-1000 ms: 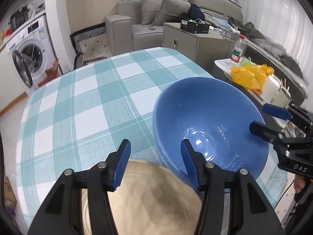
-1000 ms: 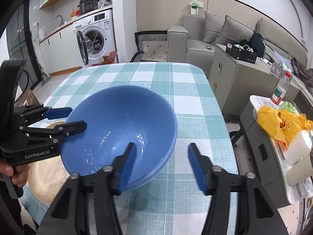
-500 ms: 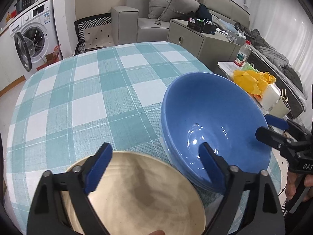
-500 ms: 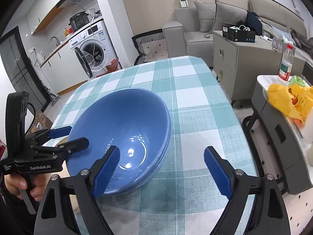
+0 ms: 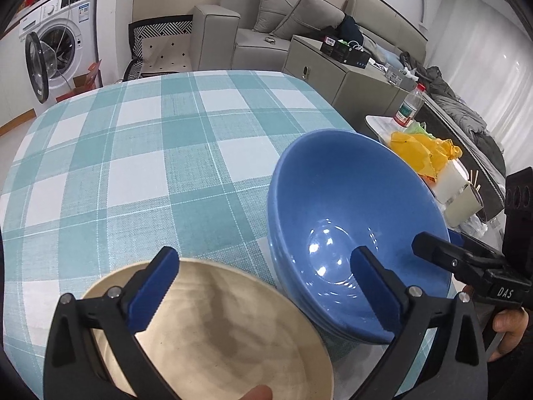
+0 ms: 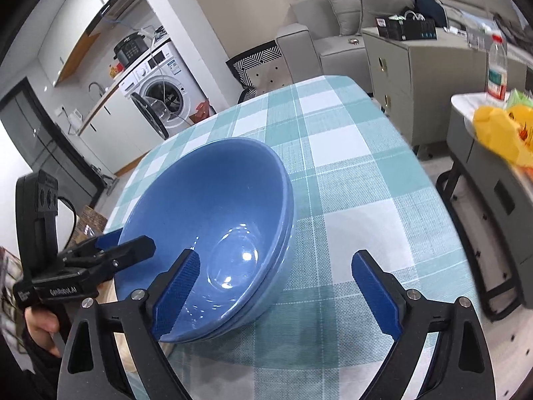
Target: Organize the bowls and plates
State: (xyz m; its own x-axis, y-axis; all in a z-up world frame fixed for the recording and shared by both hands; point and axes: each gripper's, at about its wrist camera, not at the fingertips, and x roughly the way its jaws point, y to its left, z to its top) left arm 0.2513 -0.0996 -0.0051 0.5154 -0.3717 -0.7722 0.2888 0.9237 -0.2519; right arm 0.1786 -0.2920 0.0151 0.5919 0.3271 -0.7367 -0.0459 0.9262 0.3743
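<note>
A stack of blue bowls [image 5: 353, 230] stands on the checked tablecloth [image 5: 140, 153] near the table's front right; it fills the middle of the right wrist view [image 6: 213, 230]. A beige plate [image 5: 213, 336] lies left of it, right under my left gripper [image 5: 266, 293], which is open and empty above the plate and the bowls' near rim. My right gripper [image 6: 276, 286] is open and empty, its left finger over the bowls' near rim. Each gripper shows in the other's view, the left one [image 6: 110, 250] and the right one [image 5: 443, 243].
A side table with a yellow bag [image 5: 423, 153] and a bottle [image 5: 408, 106] stands right of the table. A grey cabinet [image 5: 336, 73], a sofa and a washing machine [image 5: 56, 46] are beyond the far edge. Checked cloth stretches back from the bowls.
Both grippers have opened wide and drawn back from the blue bowls. The bowls stay on the cloth beside the beige plate.
</note>
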